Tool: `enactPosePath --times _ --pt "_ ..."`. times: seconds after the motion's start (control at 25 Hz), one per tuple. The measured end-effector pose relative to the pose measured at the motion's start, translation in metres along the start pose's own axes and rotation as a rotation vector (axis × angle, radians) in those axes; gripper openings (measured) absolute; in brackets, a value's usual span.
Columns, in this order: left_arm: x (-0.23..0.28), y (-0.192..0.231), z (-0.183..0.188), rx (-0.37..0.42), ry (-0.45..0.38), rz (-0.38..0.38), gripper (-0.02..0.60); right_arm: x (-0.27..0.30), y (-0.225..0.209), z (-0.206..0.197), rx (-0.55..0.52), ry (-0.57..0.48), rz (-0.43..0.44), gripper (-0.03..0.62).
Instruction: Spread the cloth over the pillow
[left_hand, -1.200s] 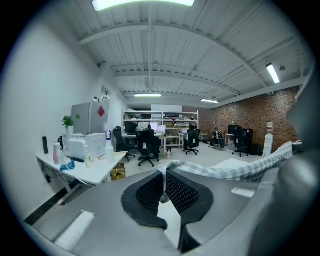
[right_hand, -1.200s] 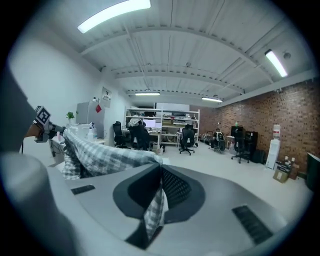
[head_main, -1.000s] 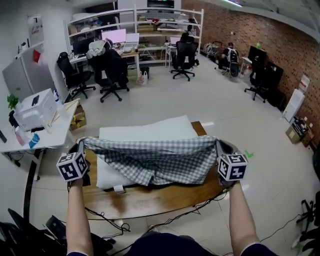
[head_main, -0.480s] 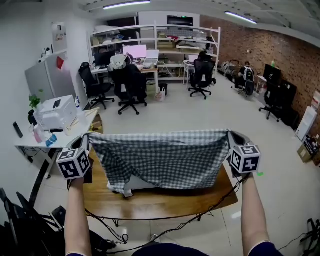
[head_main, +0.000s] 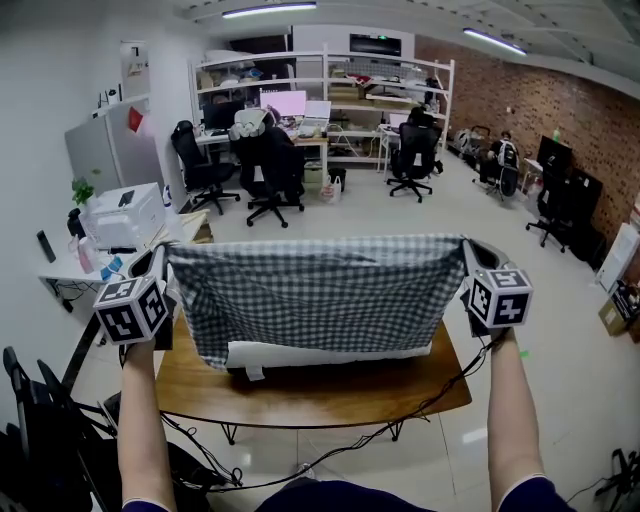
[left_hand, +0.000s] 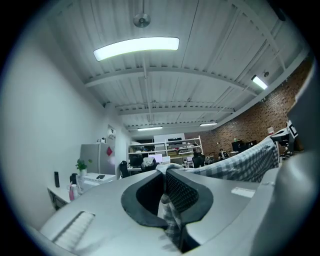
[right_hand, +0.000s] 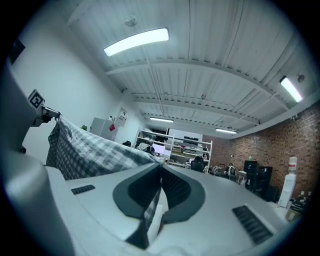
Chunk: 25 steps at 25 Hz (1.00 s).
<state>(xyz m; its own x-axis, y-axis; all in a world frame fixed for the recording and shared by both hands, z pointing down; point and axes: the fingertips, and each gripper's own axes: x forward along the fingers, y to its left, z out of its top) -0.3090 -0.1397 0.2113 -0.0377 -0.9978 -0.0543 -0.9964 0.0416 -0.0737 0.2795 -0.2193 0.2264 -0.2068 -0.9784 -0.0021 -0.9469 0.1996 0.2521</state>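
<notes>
Item: cloth (head_main: 310, 290), checked, thin, soft. It hangs like a curtain between both grippers, above the table (head_main: 300, 395) and in front of the pillow (head_main: 330, 354), whose lower edge shows under the hem. Top edge nearly taut, slight sag mid-span.

L gripper (head_main: 163, 256): jaws closed on the top-left corner, fabric bunched between the pads. R gripper (head_main: 467, 248): jaws closed on the top-right corner, a thin fold pinched between the pads. Both point level, held high, well apart.

Handling (est.): light and limp, no stiffness. It should drape and follow the corners, and may billow or fold under if lowered fast. Slip risk looks low w/ textured pads, but a thin pinch could creep out under a hard pull. Not fragile. Best hold: the two top corners, as now, w/ a wide span so the edge lies flat. The pillow is white, soft and bulky, lies flat on the table, and prob. won't shift under so light a cover.
</notes>
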Motion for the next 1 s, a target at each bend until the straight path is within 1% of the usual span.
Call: enactPosePath --times 0.32,0.76,1.0 --pt "0.001 -0.006 -0.014 0.007 0.031 0.014 0.009 0.004 -0.001 -0.018 -0.009 0.033 0.01 0.024" --pt "-0.004 -0.017 -0.06 -0.003 0.138 0.047 0.009 0.021 0.002 -0.068 0.0 0.113 0.053 0.024" --pt "0.016 -0.014 -0.092 -0.003 0.205 0.047 0.009 0.047 0.01 -0.092 0.005 0.16 0.067 0.023"
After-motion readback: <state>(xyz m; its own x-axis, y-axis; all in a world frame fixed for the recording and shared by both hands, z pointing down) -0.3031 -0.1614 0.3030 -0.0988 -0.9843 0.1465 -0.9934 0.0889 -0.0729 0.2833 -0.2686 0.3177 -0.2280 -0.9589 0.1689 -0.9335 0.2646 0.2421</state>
